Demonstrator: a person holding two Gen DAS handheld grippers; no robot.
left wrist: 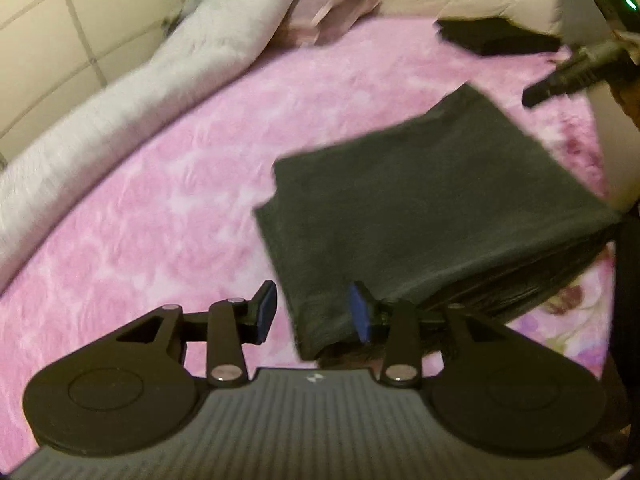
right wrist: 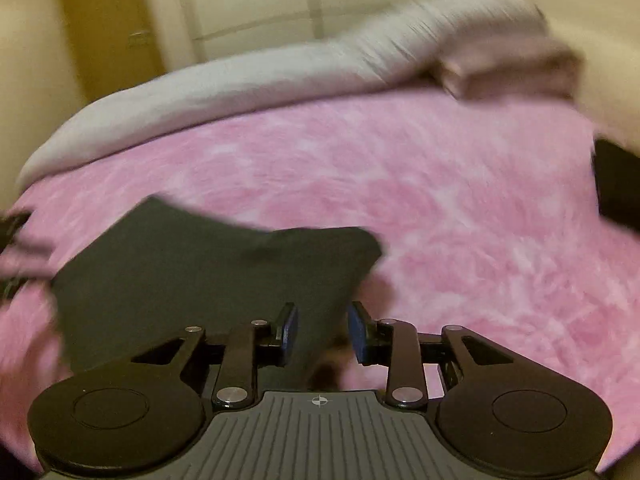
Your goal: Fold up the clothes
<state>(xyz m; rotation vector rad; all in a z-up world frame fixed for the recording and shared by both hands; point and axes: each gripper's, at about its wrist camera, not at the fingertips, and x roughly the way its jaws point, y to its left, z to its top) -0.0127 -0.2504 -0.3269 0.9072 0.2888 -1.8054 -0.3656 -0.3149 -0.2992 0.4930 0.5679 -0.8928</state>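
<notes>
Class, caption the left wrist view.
Open left tool above a folded dark garment on the pink blanket.

Dim, warm indoor light; heavy motion blur (worst toward the edges); strong fisheye curvature.

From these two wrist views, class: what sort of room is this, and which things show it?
Most likely a bedroom. A pink fleece blanket covers a bed, a grey duvet is bunched along its far edge, and a dark garment lies on it.
</notes>
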